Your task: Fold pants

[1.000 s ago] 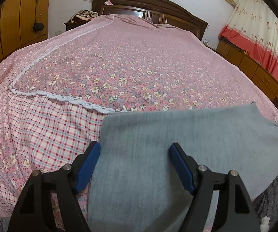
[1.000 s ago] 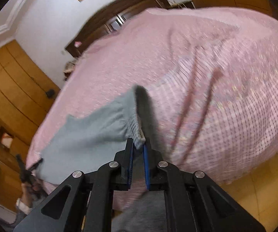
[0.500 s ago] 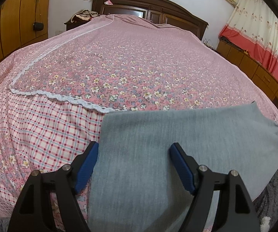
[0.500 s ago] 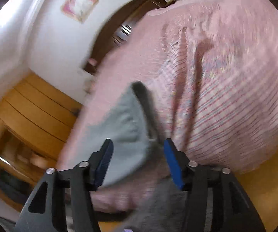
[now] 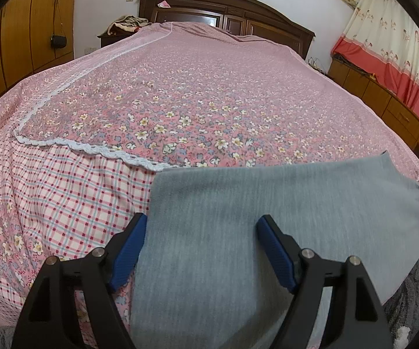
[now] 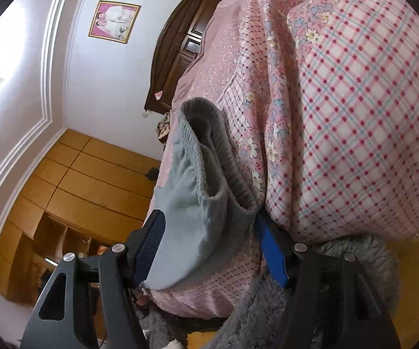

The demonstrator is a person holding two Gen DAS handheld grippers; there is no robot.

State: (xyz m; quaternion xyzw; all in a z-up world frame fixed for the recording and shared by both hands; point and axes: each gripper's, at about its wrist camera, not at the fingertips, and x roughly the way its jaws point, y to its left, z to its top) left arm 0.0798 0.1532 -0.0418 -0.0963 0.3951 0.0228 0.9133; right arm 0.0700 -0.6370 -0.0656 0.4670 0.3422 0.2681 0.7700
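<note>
Both the left gripper (image 5: 201, 242) and right gripper (image 6: 209, 242) are gaping wide, gripping nothing, over grey knit pants (image 5: 282, 212) lying on the pink floral bed (image 5: 180, 93).

Both the left gripper (image 5: 200, 248) and right gripper (image 6: 209, 242) have matte black angular frames, silver round screws and ribbed blue pads (image 5: 129, 245) lining the jaws.

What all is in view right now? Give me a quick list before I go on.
pants: 1, grey, flat near the bed's foot edge, waistband by the right gripper
bedspread: 1, pink floral and plaid, covers the bed
headboard: 1, dark wood, far end
curtain: 1, cream and red, right wall
wardrobe: 1, orange wood, left wall
picture: 1, pink, framed, on wall
left gripper: open, over the pants
right gripper: open, around the waistband
</note>
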